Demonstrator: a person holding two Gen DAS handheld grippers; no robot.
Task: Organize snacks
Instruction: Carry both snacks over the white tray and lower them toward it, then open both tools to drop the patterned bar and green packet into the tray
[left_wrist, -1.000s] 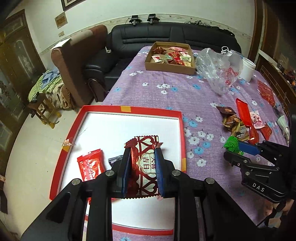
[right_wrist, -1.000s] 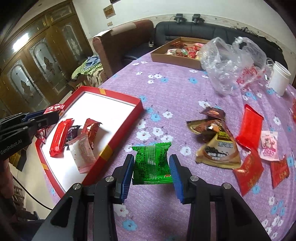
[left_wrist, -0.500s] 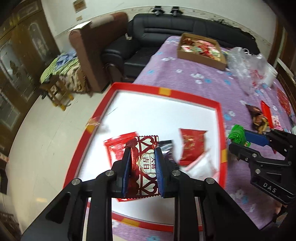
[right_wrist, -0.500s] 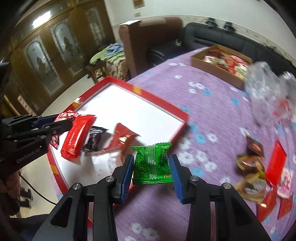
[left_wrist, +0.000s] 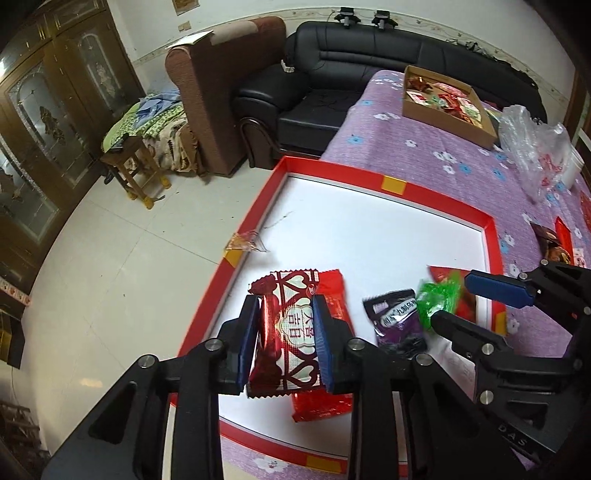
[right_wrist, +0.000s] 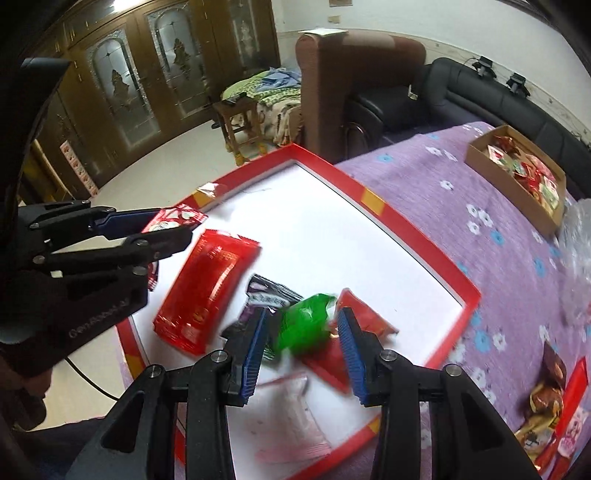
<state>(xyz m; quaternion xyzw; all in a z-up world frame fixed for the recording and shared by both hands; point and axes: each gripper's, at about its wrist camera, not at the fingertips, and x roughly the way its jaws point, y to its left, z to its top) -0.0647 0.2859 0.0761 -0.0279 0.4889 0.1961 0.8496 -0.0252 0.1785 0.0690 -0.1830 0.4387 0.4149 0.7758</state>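
Observation:
A red-rimmed white tray (left_wrist: 391, 184) (right_wrist: 373, 201) lies on the purple flowered table. My left gripper (left_wrist: 284, 332) is shut on a red-and-white heart-pattern snack packet (left_wrist: 291, 332), held over the tray's near left part; it also shows in the right wrist view (right_wrist: 173, 225). My right gripper (right_wrist: 303, 328) has its jaws spread wide, and a blurred green snack packet (right_wrist: 306, 325) sits loose between them above the tray; it also shows in the left wrist view (left_wrist: 439, 299). In the tray lie a long red packet (right_wrist: 207, 291), a dark purple packet (left_wrist: 399, 321) and a red packet (right_wrist: 365, 321).
A cardboard box of snacks (left_wrist: 447, 103) stands at the table's far end beside a clear plastic bag (left_wrist: 532, 147). Loose snacks (right_wrist: 554, 387) lie on the cloth right of the tray. A pale pink packet (right_wrist: 291, 417) lies in the tray's near corner. Sofas and a stool stand beyond the table.
Both grippers moved left over the tray. My right gripper's jaws have spread and the green packet is now loose between them. My left gripper still holds its packet.

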